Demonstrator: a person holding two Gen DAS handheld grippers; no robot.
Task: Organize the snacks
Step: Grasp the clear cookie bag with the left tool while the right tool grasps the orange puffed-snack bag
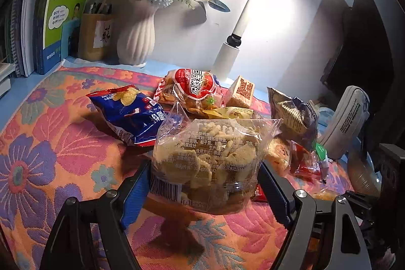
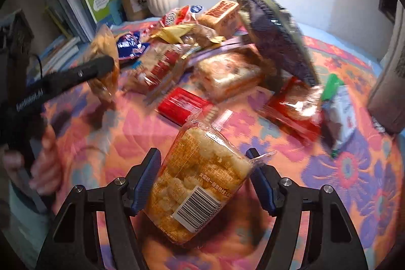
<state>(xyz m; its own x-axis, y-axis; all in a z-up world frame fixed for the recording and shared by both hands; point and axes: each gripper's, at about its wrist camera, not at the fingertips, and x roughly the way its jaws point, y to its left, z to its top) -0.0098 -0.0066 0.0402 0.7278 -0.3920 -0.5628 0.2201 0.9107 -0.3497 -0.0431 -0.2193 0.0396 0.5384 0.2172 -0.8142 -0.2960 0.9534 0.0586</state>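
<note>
Left gripper [image 1: 205, 179]: black arms with blue pads, jaws closed on a clear plastic bag of pale yellow crisps [image 1: 210, 158], which sits between the pads and is lifted off the cloth, its barcode end lowest. In the right wrist view the same gripper [image 2: 101, 67] shows at far left with its bag [image 2: 103, 55] raised beside the heap.

Right gripper [image 2: 202, 181]: same build, jaws holding a clear packet of golden puffed rice cakes [image 2: 202, 173], set slantwise between the pads, barcode end nearest the camera, crimped end pointing away. Whether this packet touches the cloth cannot be told.

Heap of snacks, left to right in the left wrist view:
- blue foil bag of potato crisps [image 1: 126, 113], lying flat;
- clear bag with a red round label [image 1: 195, 87], behind the held bag;
- small orange-printed block pack [image 1: 240, 92];
- dark crinkled foil bag [image 1: 293, 115], tilted;
- red-wrapped packets [image 1: 303, 163] low at right.

Surface: pink and orange woven cloth with purple flowers [image 1: 50, 143].

Room, along the back wall: upright books with a green cover foremost [image 1: 68, 4], brown pen holder [image 1: 95, 37], white ribbed vase of blue and cream artificial flowers [image 1: 138, 37], white desk lamp [image 1: 238, 29], lit; grey pouch [image 1: 346, 118] at right.
</note>
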